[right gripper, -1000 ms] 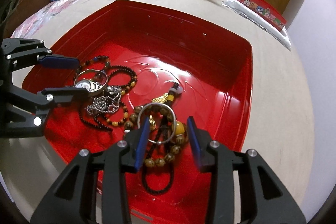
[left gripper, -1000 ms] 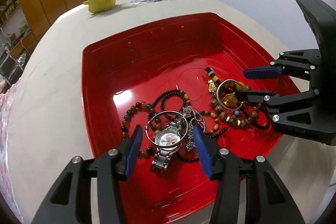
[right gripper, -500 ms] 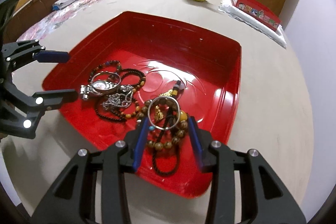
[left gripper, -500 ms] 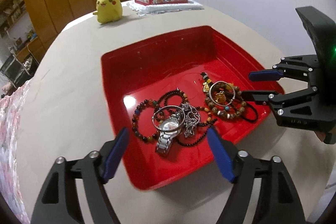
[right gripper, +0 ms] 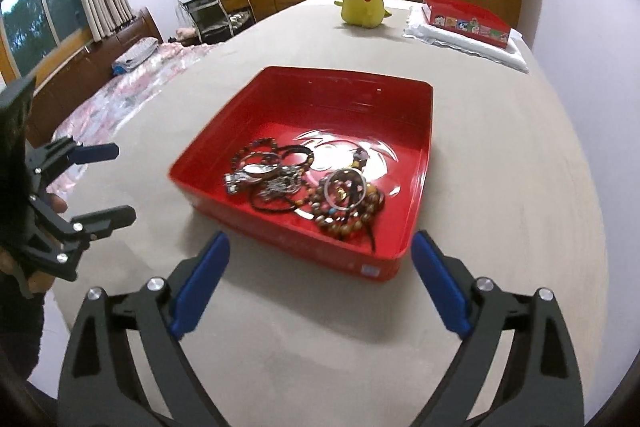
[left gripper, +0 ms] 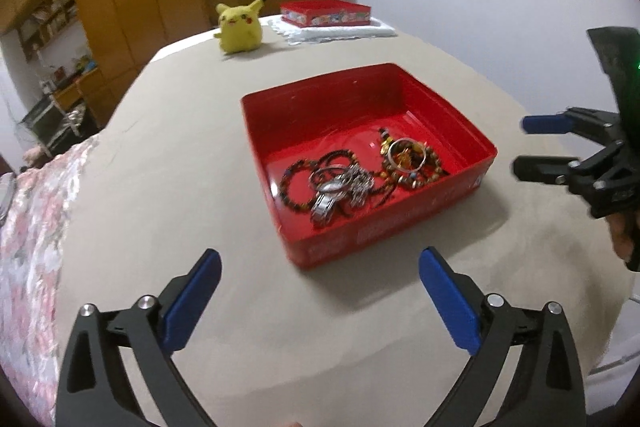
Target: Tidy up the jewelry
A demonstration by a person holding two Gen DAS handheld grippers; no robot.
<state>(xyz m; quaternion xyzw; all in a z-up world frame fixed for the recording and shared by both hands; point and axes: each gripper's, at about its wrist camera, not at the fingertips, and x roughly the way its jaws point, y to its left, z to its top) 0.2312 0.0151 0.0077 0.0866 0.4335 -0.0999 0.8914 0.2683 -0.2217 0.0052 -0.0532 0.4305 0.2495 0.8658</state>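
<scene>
Well, here is how it looked.

Left gripper [left gripper: 320,291]: It was wide open and held nothing. It hung over the table [left gripper: 180,187], near the tray's 6 o'clock side.

Right gripper [right gripper: 320,283]: It was wide open too, with nothing in it. It sat just short of the tray's near wall.

Tray [right gripper: 416,219]: The red tray sat flat on the table. Its far half was bare.

Jewelry: All of it lay in the tray's near half, in two piles that touched.

Watch pile: The watch [left gripper: 326,201] lay at 7 o'clock in the tray, with a silver bangle on it, dark bead strings and a chain [left gripper: 360,187].

Bead pile: Brown beads [right gripper: 348,215] lay at 5 o'clock in the left view, with a silver ring [right gripper: 345,193] on top.

How it may handle: The strings looked soft, light and tangled, so one could drag others along. The watch looked heavier, stiff and slippery.

Where to hold: Probably the ring's rim, or the watch band across its thin side.

Far end: A yellow toy [left gripper: 239,27] and a red box [left gripper: 325,15] sat at 12 o'clock.
</scene>
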